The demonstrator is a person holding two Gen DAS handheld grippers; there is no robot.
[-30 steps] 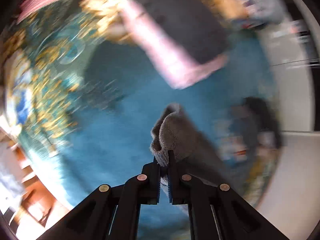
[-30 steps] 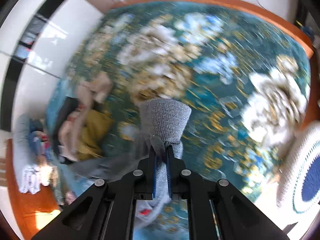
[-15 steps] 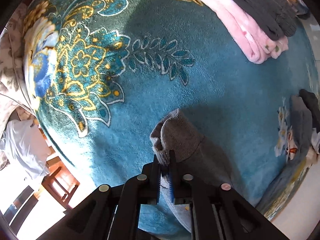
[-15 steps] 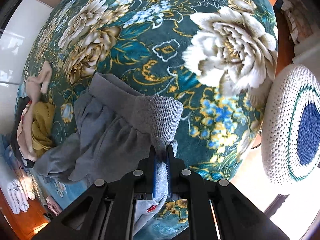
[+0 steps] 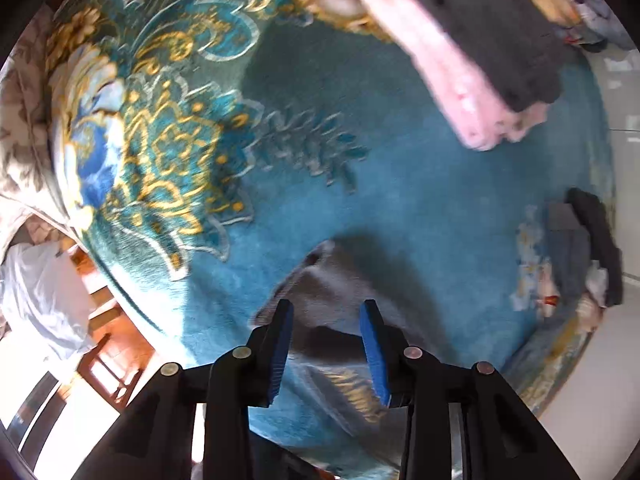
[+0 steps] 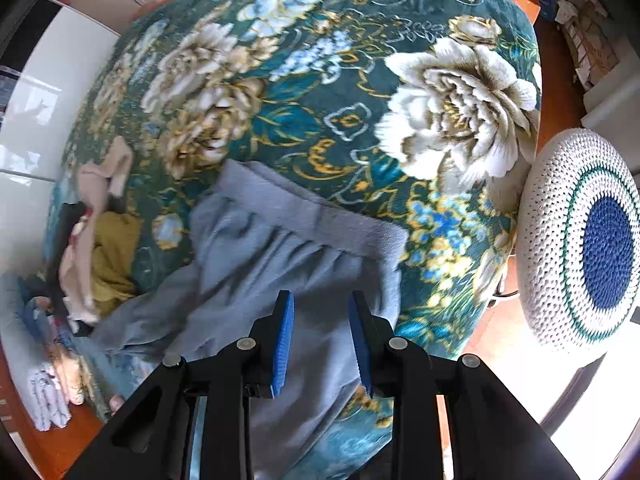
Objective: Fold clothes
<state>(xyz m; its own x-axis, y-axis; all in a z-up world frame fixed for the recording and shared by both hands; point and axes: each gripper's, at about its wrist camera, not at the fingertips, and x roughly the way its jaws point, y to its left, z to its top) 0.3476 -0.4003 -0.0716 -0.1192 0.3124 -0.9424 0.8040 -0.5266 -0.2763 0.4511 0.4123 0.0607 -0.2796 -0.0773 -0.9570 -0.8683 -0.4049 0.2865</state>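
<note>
Grey sweatpants (image 6: 280,256) lie spread on the teal floral blanket (image 6: 320,92), their ribbed waistband (image 6: 312,212) running across the far side. My right gripper (image 6: 320,308) is open and empty, just above the pants near the waistband's right end. In the left wrist view a grey leg cuff (image 5: 336,280) lies on the plain teal part of the blanket (image 5: 420,208). My left gripper (image 5: 326,316) is open and empty over that cuff.
A folded stack with a pink garment (image 5: 452,80) and a dark grey one (image 5: 500,28) lies at the far right. A heap of unfolded clothes (image 6: 96,248) sits at the left. A crocheted white and blue stool (image 6: 588,240) stands beside the bed's right edge.
Both grippers were shut on the grey pants, one on the cuff and one on the waistband. Both have opened and let go, and the pants now lie flat on the blanket.
</note>
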